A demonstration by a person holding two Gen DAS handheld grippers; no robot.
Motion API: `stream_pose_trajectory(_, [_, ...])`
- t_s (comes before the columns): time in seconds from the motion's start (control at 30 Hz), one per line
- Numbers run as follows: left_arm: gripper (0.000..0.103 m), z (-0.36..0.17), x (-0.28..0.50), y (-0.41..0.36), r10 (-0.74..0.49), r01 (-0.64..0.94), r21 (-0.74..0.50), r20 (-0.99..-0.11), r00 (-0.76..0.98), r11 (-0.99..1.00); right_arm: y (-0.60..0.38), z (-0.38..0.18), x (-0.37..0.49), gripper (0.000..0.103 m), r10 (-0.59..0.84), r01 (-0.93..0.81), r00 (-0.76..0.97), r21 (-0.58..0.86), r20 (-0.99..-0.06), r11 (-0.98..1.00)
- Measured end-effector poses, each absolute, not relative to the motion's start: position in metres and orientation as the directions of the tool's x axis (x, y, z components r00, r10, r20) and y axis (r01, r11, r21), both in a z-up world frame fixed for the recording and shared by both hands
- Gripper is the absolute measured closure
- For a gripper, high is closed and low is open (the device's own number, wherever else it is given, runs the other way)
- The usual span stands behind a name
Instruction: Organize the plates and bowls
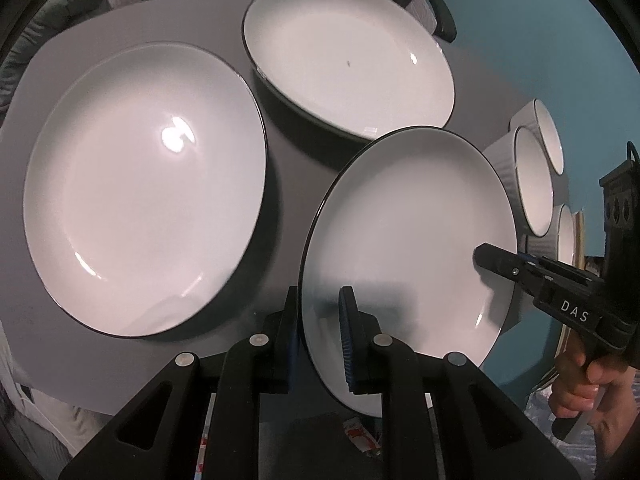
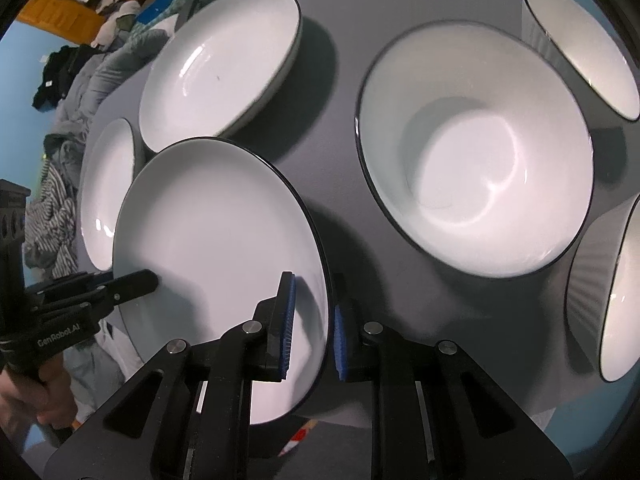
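A white plate with a dark rim [image 1: 408,248] [image 2: 224,264] is held between both grippers, lifted and tilted above the grey table. My left gripper [image 1: 320,332] is shut on its near edge, one finger on each face. My right gripper [image 2: 314,320] is shut on the opposite edge and shows in the left wrist view [image 1: 504,266]. A large plate [image 1: 144,188] lies at left. A deep plate [image 1: 348,56] [image 2: 220,64] lies at the back. A ribbed white bowl [image 2: 472,148] stands at right.
Two more ribbed bowls [image 2: 584,44] [image 2: 616,296] stand along the table's right side; they show in the left wrist view [image 1: 532,180]. The grey table [image 1: 288,216] ends near me. Clothes and bedding [image 2: 72,92] lie beyond its far left.
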State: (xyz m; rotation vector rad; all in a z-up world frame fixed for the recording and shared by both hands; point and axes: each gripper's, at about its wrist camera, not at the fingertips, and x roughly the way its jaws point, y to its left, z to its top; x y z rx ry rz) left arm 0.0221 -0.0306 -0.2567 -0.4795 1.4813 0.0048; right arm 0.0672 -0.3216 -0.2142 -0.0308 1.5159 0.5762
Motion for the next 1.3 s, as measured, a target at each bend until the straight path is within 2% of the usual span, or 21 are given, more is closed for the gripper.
stream_pose_trajectory(0.7, [0.087, -0.226, 0.076, 0.000, -0.273, -0.310, -0.319, -0.944, 0.183, 0.896, -0.303, -0.192, 0.110, 0.088, 0.372, -0.393, -0.021, 0.350, -0.928, 0.851])
stream_pose_trajectory(1.3, [0.085, -0.250, 0.133, 0.041, -0.202, -0.403, -0.255, -0.965, 0.169, 0.879, -0.248, -0.205, 0.185, 0.088, 0.366, -0.428, -0.064, 0.357, -0.928, 0.830])
